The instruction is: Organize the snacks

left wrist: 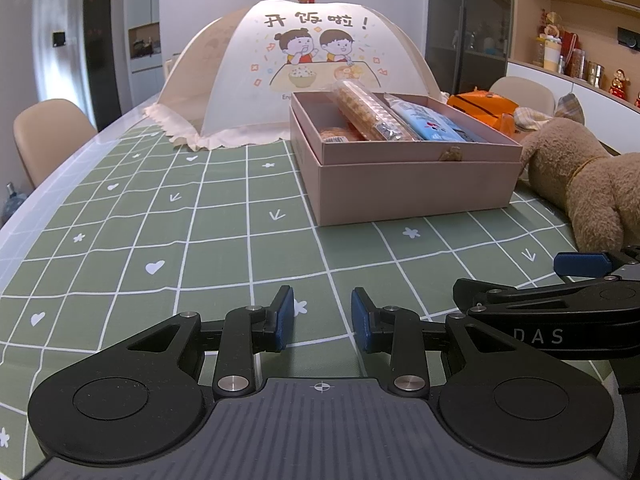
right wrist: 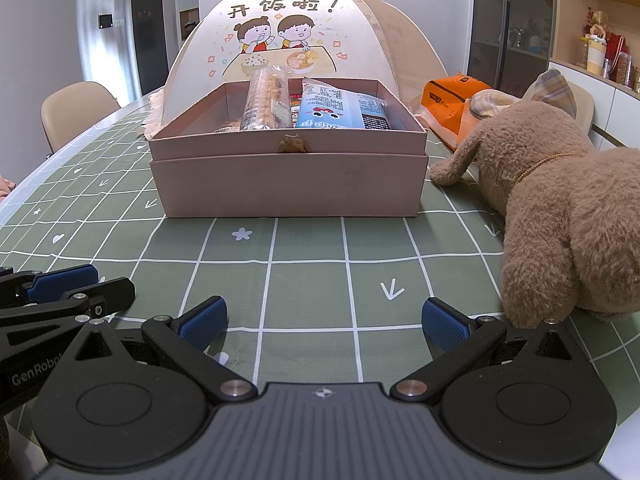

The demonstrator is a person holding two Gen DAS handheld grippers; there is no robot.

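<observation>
Green checked tablecloth (right wrist: pixel 304 280) is seen under a pink box (right wrist: pixel 288 184) at frame centre, holding a cracker sleeve (right wrist: pixel 264 100) and blue packet (right wrist: pixel 340 110). Both judged light, crinkly, crushable; best gripped mid-length. Left gripper (left wrist: pixel 322 318) and right gripper (right wrist: pixel 324 322) are parted, empty.

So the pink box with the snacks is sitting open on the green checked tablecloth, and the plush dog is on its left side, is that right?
Not quite. The plush dog lies to the right of the pink box, as the right wrist view shows. The rest holds: the box is open, on the green checked tablecloth.
</observation>
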